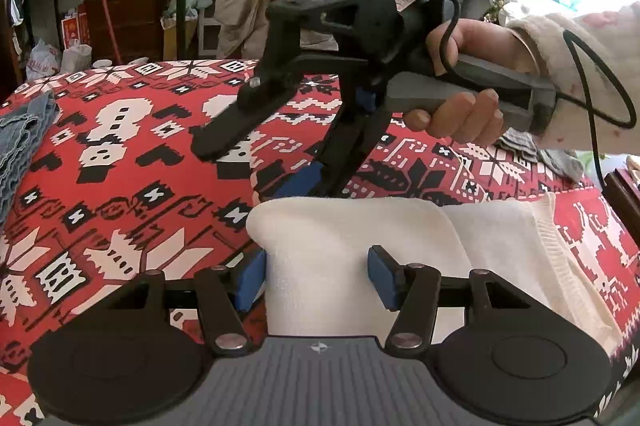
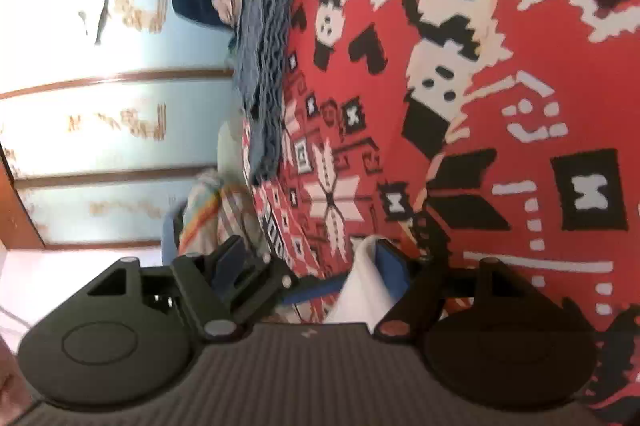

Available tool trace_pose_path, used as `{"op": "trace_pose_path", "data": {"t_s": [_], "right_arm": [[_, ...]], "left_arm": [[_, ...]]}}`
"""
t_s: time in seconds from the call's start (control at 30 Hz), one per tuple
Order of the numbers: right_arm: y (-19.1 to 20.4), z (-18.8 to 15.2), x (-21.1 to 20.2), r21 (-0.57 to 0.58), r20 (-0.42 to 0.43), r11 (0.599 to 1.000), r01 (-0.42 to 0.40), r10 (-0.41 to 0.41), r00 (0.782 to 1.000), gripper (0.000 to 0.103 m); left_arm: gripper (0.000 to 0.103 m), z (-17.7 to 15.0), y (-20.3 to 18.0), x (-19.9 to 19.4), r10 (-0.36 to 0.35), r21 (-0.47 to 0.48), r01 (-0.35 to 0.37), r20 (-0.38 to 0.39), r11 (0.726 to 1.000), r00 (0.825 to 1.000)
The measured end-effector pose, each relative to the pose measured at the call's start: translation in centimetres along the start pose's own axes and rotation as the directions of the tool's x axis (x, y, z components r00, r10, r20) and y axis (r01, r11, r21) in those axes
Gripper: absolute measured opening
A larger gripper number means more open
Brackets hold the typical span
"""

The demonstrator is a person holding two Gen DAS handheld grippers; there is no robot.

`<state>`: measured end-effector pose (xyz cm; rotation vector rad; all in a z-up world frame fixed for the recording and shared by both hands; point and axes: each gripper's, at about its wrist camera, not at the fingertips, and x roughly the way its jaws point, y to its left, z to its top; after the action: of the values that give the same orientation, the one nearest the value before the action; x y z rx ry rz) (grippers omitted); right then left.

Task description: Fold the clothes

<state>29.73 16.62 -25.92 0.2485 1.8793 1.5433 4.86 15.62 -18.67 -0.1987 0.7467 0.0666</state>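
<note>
Cream knit garment (image 1: 360, 246), folded flat, ribbed hem at right, on the patterned red cloth (image 1: 120, 154)

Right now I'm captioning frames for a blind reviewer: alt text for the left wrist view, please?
A folded white garment lies on a red, black and white patterned cloth, between the left gripper's spread fingers. Beyond it, a hand holds the right gripper open, pointing down at the garment's far edge.
</note>
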Motion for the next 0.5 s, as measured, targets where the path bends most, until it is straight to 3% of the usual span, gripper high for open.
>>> {"op": "trace_pose_path", "data": {"t_s": [0.1, 0.17, 0.33, 0.5], "right_arm": [[-0.3, -0.1, -0.3, -0.005, 0.059, 1.0, -0.003, 0.004, 0.998, 0.068], [0.0, 0.0, -0.7, -0.027, 0.107, 1.0, 0.002, 0.001, 0.994, 0.049], [2.1, -0.2, -1.7, -0.132, 0.168, 0.984, 0.117, -0.094, 0.981, 0.047], [4.5, -2.4, -4.1, -0.193, 0.278, 0.953, 0.233, -0.175, 0.944, 0.035]], "left_arm": [[0.055, 0.1, -0.2, -0.1, 0.005, 0.004, -0.005, -0.003, 1.0, 1.0], [0.055, 0.2, -0.1, -0.2, 0.007, 0.009, -0.007, -0.006, 1.0, 1.0], [0.054, 0.8, 1.6, -0.4, 0.004, -0.054, -0.005, -0.013, 0.999, 1.0], [0.039, 2.0, 4.3, 0.1, -0.048, -0.182, 0.043, -0.022, 0.982, 0.999]]}}
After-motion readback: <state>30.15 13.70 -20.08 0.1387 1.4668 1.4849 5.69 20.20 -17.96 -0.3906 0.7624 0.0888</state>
